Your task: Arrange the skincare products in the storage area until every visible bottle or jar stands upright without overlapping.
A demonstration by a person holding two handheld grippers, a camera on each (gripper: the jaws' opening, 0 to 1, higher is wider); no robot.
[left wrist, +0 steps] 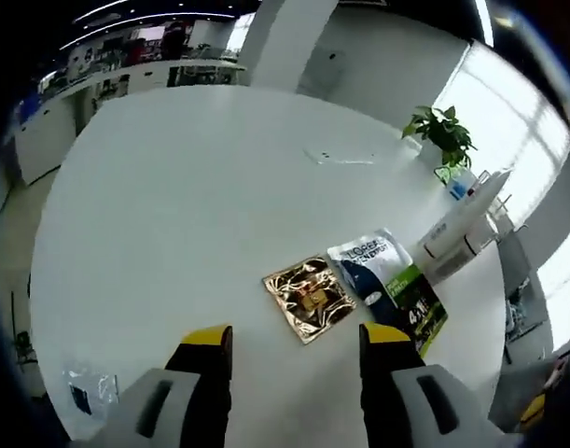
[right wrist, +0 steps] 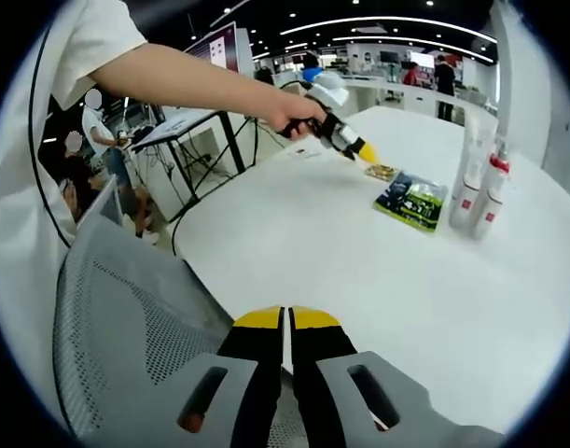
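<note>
The left claw hangs released above the white worktop, its yellow-tipped jaws spread wide with nothing between them. Just past it, toward one o'clock in the left gripper view, a gold sachet lies flat, and a blue-and-green pouch lies flat touching its far side. Farther out at two o'clock two white bottles stand close together near the worktop's edge, with a potted plant beyond them. The right claw is clenched, jaws pressed together on nothing, held low over a grey mesh chair beside the worktop. In the right gripper view a hand holds the left claw over the sachet, at twelve o'clock; the bottles stand upright at two o'clock, just beside the pouch.
</note>
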